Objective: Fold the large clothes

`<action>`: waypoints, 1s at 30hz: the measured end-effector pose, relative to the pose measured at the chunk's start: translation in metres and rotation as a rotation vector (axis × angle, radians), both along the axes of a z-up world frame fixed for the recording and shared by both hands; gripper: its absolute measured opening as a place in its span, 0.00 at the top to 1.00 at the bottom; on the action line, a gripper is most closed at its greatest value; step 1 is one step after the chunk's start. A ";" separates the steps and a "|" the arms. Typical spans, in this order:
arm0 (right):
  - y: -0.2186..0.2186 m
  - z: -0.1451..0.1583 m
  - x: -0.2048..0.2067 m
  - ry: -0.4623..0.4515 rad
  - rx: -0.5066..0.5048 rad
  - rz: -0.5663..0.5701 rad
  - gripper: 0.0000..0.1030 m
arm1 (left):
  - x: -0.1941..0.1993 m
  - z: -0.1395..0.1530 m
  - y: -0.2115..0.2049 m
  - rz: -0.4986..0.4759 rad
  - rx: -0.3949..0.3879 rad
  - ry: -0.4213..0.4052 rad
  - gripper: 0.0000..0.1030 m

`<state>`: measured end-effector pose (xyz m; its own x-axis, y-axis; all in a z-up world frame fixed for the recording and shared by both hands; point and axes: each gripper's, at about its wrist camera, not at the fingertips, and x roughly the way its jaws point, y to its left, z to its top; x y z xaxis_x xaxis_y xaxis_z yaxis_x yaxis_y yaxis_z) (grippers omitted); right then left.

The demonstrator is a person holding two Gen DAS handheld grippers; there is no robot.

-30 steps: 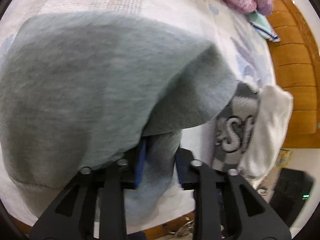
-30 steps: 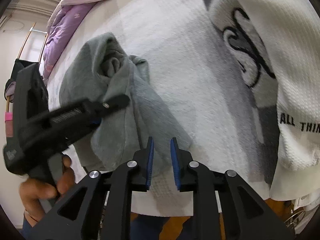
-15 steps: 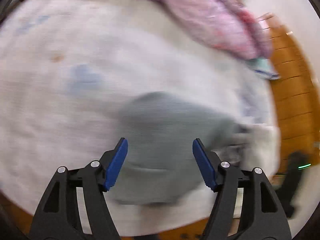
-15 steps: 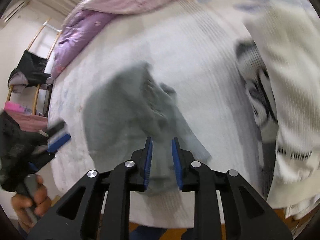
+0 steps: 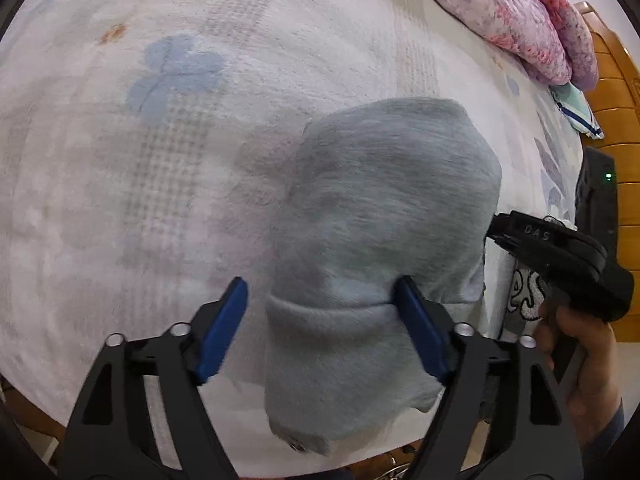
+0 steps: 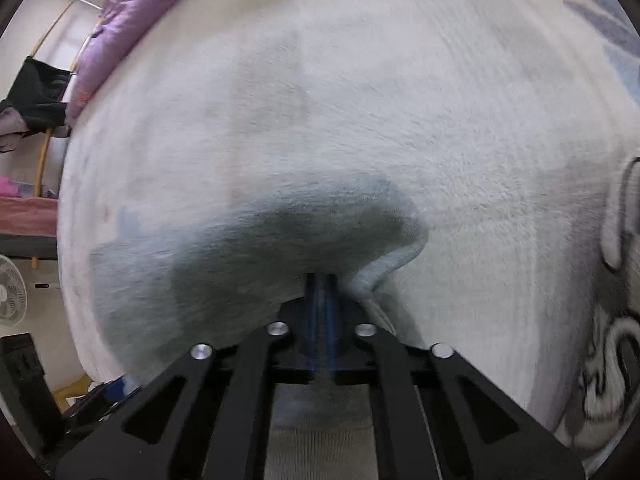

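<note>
The left gripper [image 5: 320, 312] stood with its jaws spread wide, its blue pads [image 5: 222, 326] angled outward on either side of the grey garment [image 5: 384, 216], the right-hand pad touching the cloth. The right gripper [image 6: 322, 292] had its jaws pressed together, pinching a fold of that garment at its near edge. Seen from the left wrist, the right gripper's black body reached in from the right, gripped by a bare hand [image 5: 580, 360] at the near right.
</note>
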<state>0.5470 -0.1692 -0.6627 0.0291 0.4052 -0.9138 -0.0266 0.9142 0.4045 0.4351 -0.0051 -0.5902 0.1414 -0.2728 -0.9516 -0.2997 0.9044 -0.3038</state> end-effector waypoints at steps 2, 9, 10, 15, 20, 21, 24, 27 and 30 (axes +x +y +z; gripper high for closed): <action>-0.004 0.004 0.002 0.016 0.007 -0.014 1.00 | 0.002 0.000 0.003 0.015 -0.020 0.006 0.23; -0.022 0.063 -0.066 -0.015 0.056 -0.024 0.93 | -0.034 0.022 0.032 0.050 -0.172 -0.015 0.24; -0.021 0.058 -0.076 0.007 0.060 -0.020 0.93 | -0.043 0.025 0.033 0.036 -0.198 -0.025 0.24; -0.033 -0.008 -0.115 0.141 0.045 -0.098 1.00 | -0.064 0.005 0.034 0.075 -0.278 0.021 0.24; -0.036 -0.014 -0.117 0.126 0.037 -0.085 1.00 | -0.059 -0.030 0.020 0.092 -0.326 0.073 0.17; -0.036 -0.014 -0.117 0.123 0.040 -0.090 1.00 | -0.058 -0.033 0.016 0.084 -0.331 0.075 0.13; -0.040 -0.013 -0.120 0.121 0.054 -0.125 1.00 | -0.051 -0.041 0.005 0.048 -0.295 0.085 0.13; -0.051 -0.004 -0.130 0.105 0.084 -0.204 0.97 | -0.043 -0.046 0.003 0.037 -0.267 0.101 0.25; -0.064 0.013 -0.161 0.090 0.165 -0.362 0.67 | -0.041 -0.040 0.012 0.040 -0.304 0.115 0.46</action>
<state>0.3862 -0.2331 -0.6499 0.1195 0.5247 -0.8429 0.3273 0.7807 0.5323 0.3942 0.0064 -0.6306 0.0544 -0.5433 -0.8378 -0.3814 0.7641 -0.5203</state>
